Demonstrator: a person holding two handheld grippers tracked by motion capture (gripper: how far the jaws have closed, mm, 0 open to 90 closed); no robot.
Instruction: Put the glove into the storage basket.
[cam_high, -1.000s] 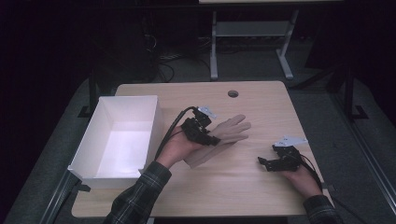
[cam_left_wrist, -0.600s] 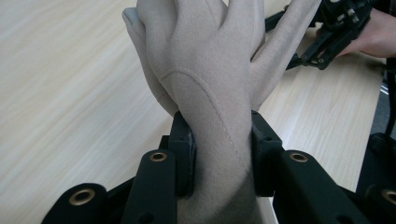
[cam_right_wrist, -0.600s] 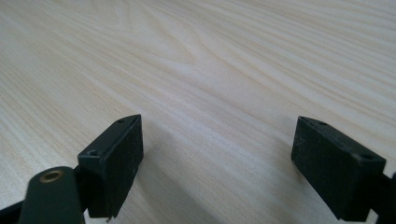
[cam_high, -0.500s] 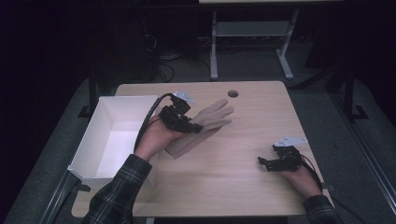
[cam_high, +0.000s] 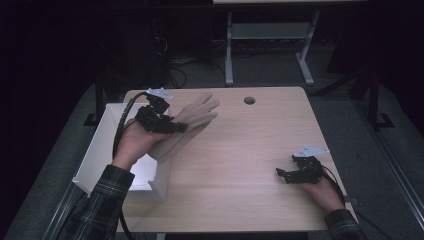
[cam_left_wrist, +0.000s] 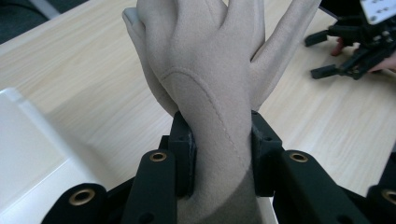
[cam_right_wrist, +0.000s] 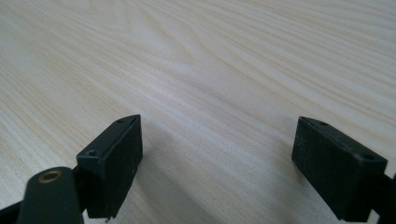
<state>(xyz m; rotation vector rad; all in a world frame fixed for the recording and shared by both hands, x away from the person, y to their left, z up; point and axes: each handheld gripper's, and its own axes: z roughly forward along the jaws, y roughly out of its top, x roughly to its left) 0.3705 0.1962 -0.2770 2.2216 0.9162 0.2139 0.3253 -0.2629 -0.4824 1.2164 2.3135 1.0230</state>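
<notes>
The left tongs (cam_left_wrist: 219, 154) are closed tight on the narrow wrist of a beige glove (cam_left_wrist: 210, 70), the two black jaws pinching it from either side. Gripping at the cuff end lets the finger part hang free ahead of the jaws, so the glove can be carried as one piece without dragging or folding. In the high view the glove (cam_high: 192, 122) is held above the desk's left edge, its fingers pointing toward the far side, right beside the open white bin (cam_high: 97, 155) that stands against that edge. The placement suggests the glove is meant for the bin, with the left hand (cam_high: 132, 145) already over its rim.

The right tongs (cam_high: 282, 175) rest low near the desk's (cam_high: 250, 150) right front corner, well apart from the glove. Their jaws stand wide apart with nothing between them but bare wood grain, likely parked there to keep out of the carrying hand's way.
</notes>
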